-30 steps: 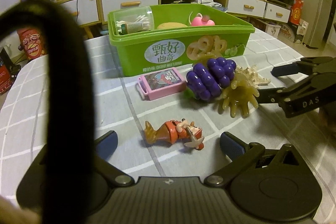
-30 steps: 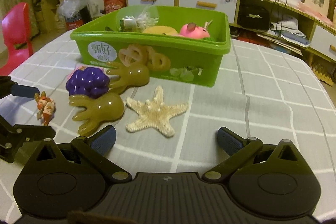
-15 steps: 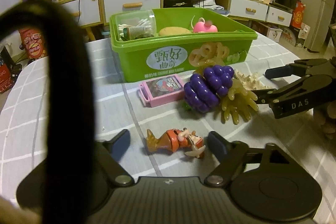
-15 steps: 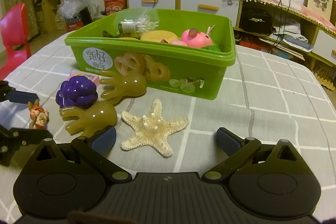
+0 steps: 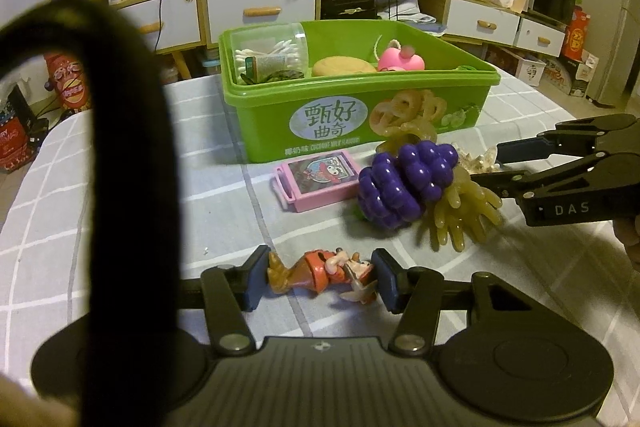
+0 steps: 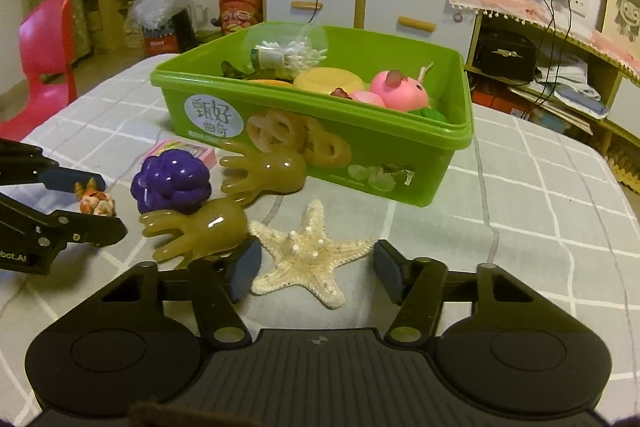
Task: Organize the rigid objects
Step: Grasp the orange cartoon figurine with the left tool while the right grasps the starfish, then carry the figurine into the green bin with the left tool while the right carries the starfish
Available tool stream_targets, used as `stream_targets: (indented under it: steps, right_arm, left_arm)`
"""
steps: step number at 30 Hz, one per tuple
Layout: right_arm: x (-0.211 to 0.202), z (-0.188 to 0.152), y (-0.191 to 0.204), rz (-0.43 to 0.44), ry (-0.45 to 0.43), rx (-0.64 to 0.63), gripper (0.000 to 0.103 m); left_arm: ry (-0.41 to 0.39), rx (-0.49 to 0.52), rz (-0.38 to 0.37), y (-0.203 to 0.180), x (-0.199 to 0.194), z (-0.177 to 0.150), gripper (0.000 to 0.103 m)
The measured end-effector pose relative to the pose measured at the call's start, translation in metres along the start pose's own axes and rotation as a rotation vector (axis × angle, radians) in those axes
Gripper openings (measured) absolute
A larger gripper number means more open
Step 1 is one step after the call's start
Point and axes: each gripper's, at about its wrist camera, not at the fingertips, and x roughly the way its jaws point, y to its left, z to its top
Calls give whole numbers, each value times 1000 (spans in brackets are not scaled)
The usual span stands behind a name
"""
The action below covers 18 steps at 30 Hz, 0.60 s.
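My left gripper (image 5: 318, 277) has closed onto a small orange cartoon figurine (image 5: 322, 273) lying on the tablecloth; both pads touch its ends. It also shows in the right wrist view (image 6: 94, 201). My right gripper (image 6: 314, 273) is open around a beige starfish (image 6: 310, 253), pads apart from it. A purple grape toy (image 5: 404, 185), two amber octopus toys (image 6: 200, 227) (image 6: 266, 169) and a pink card case (image 5: 318, 177) lie before the green bin (image 5: 280, 115).
The green bin (image 6: 400, 163) holds a cotton-swab jar (image 5: 270, 53), a yellow sponge (image 5: 342, 67) and a pink toy (image 6: 400, 93). A black strap (image 5: 128, 147) blocks the left of the left wrist view. A red chair (image 6: 44, 55) stands beyond the table's left edge.
My left gripper moved forward and closed on the figurine. My right gripper advanced and narrowed until its fingers flank the starfish.
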Motion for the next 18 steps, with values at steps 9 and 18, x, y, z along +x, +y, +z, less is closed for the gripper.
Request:
stream_targets:
  steps: [9,18]
  right_arm:
    - [-5,7,-3,-17,21,28,54]
    - [-14,16,-16,-1,36,136,54]
  left_arm:
    - [19,-45,12,7,1,5,25]
    - [2,-85,27,14,-5,14,25]
